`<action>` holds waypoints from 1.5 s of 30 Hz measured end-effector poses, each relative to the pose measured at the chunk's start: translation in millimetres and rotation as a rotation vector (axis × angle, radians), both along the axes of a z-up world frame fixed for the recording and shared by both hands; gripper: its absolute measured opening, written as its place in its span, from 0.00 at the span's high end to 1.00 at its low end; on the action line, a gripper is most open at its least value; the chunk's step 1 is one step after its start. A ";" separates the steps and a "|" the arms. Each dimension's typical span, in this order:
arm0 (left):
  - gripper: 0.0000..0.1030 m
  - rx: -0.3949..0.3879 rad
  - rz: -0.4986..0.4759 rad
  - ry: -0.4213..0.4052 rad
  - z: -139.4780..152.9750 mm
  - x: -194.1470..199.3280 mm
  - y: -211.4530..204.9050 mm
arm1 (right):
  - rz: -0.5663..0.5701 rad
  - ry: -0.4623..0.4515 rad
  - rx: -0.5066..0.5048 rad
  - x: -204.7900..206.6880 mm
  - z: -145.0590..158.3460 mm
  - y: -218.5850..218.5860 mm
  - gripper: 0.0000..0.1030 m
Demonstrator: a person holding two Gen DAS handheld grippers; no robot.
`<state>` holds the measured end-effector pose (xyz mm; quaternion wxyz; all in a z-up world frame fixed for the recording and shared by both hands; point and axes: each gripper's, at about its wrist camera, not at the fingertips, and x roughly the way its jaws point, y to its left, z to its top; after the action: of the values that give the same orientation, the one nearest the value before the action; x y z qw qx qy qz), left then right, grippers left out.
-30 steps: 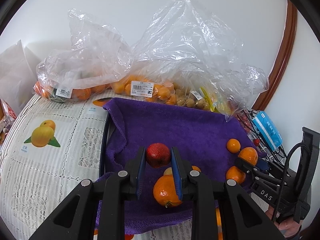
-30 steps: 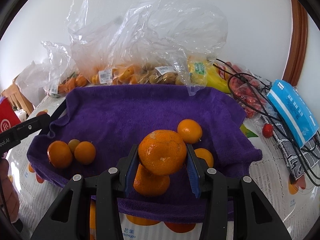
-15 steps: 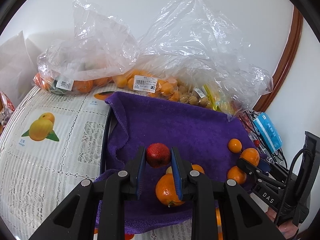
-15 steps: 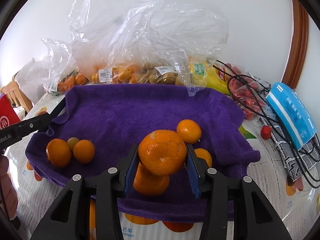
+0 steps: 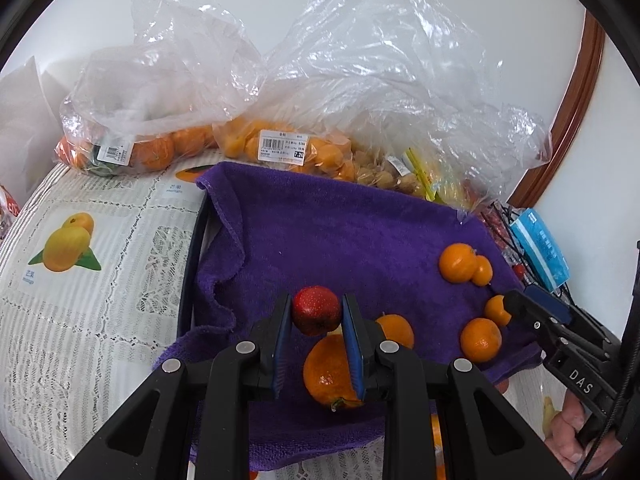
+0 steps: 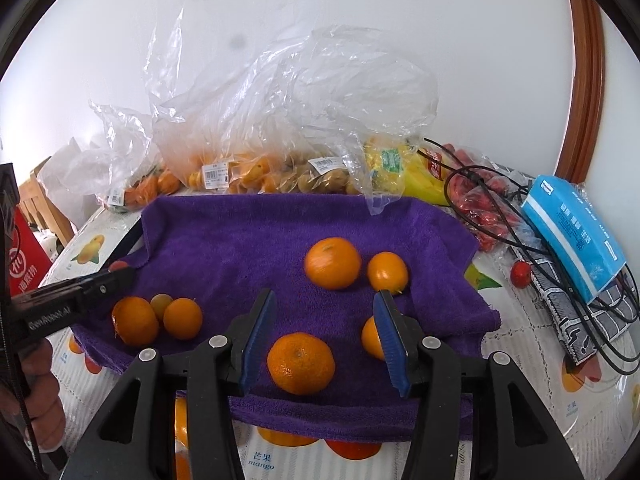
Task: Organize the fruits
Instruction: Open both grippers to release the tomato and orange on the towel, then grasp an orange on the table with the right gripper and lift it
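Tablecloth (image 6: 532,420) print reads "mango"; right hand-held gripper (image 5: 576,372) reads "DAS".

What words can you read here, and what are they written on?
"DAS": on the right tongs, side of its body.
"mango": on the tablecloth, below printed fruit.
Price stickers on the fruit bags: too small to read.
Blue box and red package: print unreadable.

The left gripper's blue pad (image 5: 352,344) is covering part of a large orange (image 5: 330,372), while crumpled plastic bags (image 6: 256,120) are blurring the fruit inside and their labels (image 6: 214,175) are staying unreadable.
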<state>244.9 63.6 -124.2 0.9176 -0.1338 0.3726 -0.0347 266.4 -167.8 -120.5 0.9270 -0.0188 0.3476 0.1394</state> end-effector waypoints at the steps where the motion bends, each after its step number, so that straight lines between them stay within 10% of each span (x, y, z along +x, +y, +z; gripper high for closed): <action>1: 0.77 0.001 -0.004 0.001 -0.6 0.1 -1.0 | 0.001 -0.001 -0.001 -0.2 -0.1 0.4 0.51; 17: 0.61 0.019 0.006 -0.023 10.3 -7.0 0.1 | -0.027 -0.039 0.016 -17.8 12.7 -8.9 0.51; 45: 0.56 0.012 0.076 -0.023 12.6 -75.3 46.9 | 0.094 0.243 0.011 -64.4 -32.6 52.1 0.59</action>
<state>169.6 110.5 -111.7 0.9234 -0.1417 0.3568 0.0008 202.0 -115.7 -153.1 0.8706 -0.0128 0.4553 0.1858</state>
